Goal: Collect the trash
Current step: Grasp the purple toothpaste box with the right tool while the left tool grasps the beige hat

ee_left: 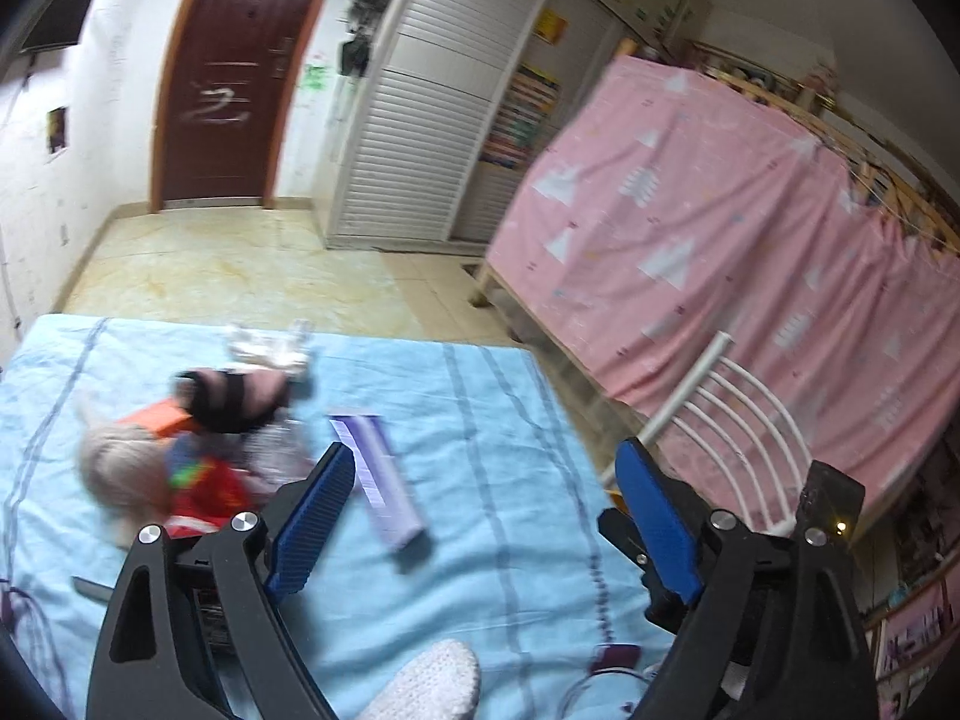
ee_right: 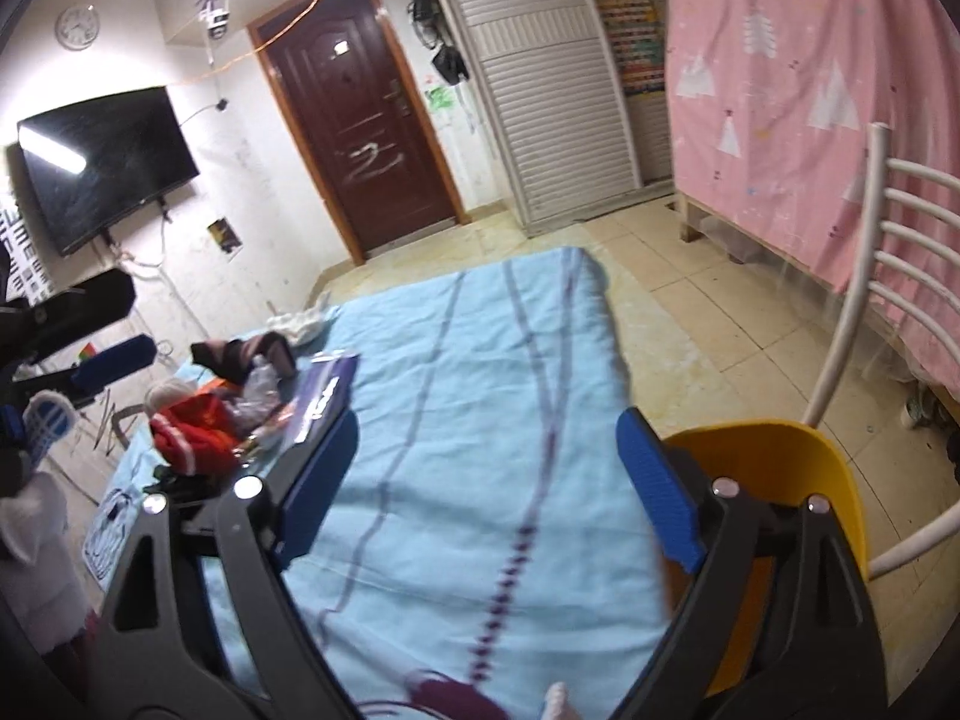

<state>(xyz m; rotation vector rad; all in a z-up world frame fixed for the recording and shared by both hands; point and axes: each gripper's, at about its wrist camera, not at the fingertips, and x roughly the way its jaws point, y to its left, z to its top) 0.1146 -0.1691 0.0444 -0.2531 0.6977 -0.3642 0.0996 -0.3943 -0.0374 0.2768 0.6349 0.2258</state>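
Both grippers, left [ee_left: 486, 504] & right [ee_right: 486, 480], have fingers spread, empty. Start w/ the flat purple carton [ee_left: 377, 480]; approach it lengthwise, pinch across its narrow sides.

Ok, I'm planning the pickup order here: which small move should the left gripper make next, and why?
Probably ease the left gripper forward and slightly left to straddle the purple box. Its jaws are open and empty, and the box lies flat on the blue cloth just ahead, apart from the blurred clutter pile. The right gripper is open over bare cloth.
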